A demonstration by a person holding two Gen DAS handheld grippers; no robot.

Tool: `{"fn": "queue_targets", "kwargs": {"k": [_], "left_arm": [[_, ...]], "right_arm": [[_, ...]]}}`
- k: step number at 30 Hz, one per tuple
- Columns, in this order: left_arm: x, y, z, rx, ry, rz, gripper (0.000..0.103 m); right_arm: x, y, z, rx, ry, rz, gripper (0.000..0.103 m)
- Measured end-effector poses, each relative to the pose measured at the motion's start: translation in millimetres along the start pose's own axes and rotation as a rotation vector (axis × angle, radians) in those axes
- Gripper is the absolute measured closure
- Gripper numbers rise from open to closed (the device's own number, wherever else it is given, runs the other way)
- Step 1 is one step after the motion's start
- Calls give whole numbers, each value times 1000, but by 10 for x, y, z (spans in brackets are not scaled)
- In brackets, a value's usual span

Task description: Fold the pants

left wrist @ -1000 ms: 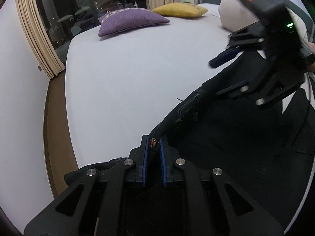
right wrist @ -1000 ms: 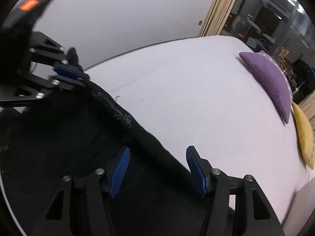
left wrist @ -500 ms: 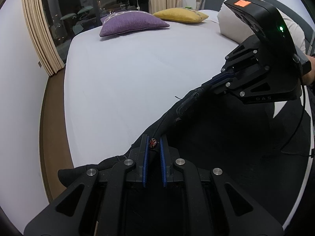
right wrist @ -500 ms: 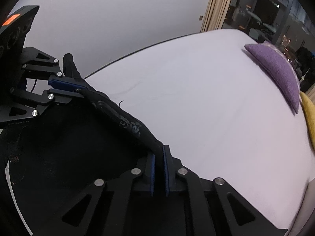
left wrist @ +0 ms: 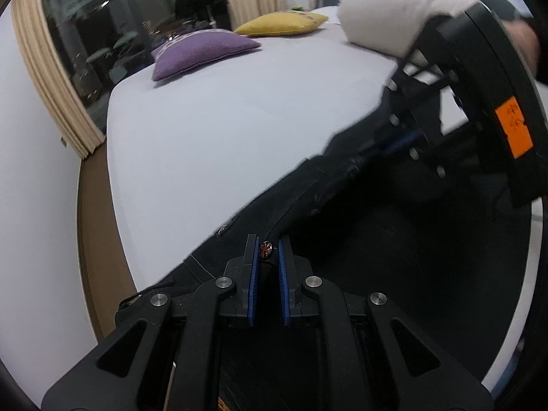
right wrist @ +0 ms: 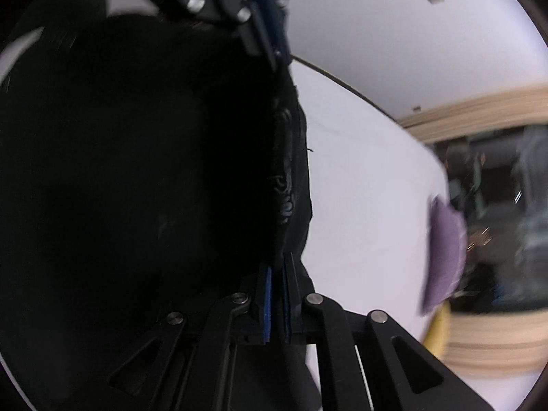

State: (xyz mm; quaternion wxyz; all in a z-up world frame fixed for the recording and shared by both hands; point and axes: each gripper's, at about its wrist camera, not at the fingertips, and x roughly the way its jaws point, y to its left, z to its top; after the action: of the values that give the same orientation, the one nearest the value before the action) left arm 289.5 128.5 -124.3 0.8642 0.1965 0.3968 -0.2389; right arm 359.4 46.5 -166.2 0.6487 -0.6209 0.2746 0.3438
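Black pants [left wrist: 394, 239] hang stretched by their waistband over a white bed [left wrist: 212, 130]. My left gripper [left wrist: 266, 257] is shut on the waistband at the metal button [left wrist: 265, 248]. My right gripper [right wrist: 276, 267] is shut on the other end of the waistband and shows in the left wrist view [left wrist: 397, 144] at the upper right. In the right wrist view the pants [right wrist: 137, 171] fill the left half, with the left gripper [right wrist: 267, 34] at the top.
A purple cushion [left wrist: 202, 53], a yellow cushion [left wrist: 281, 24] and a white pillow [left wrist: 387, 20] lie at the bed's far end. A curtain [left wrist: 51, 78] and a dark window are at the left. A white wall and wooden floor strip [left wrist: 99, 246] run along the bed's left side.
The right gripper closed on the waistband from open. Both grippers have since lifted it off the bed, and the right wrist view has tilted sideways.
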Motion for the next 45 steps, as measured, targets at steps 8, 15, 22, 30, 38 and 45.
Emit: {"fn": "queue_targets", "kwargs": {"k": [8, 15, 22, 30, 38, 45], "left_arm": [[-99, -483, -335, 113, 25, 7, 94], [-196, -914, -556, 246, 33, -9, 94], [-202, -1100, -594, 285, 45, -40, 94], [-134, -1021, -690, 329, 66, -104, 94], [64, -1135, -815, 369, 103, -162, 94], [302, -1083, -743, 389, 123, -190, 94]], "right_arm": [[-100, 493, 70, -183, 15, -127, 98], [-223, 954, 31, -376, 29, -209, 98], [-307, 1070, -22, -464, 32, -228, 98], [-325, 1200, 21, -536, 24, -228, 98], [-198, 1373, 88, -560, 37, -176, 98], [-75, 1467, 213, -554, 54, -143, 98]]}}
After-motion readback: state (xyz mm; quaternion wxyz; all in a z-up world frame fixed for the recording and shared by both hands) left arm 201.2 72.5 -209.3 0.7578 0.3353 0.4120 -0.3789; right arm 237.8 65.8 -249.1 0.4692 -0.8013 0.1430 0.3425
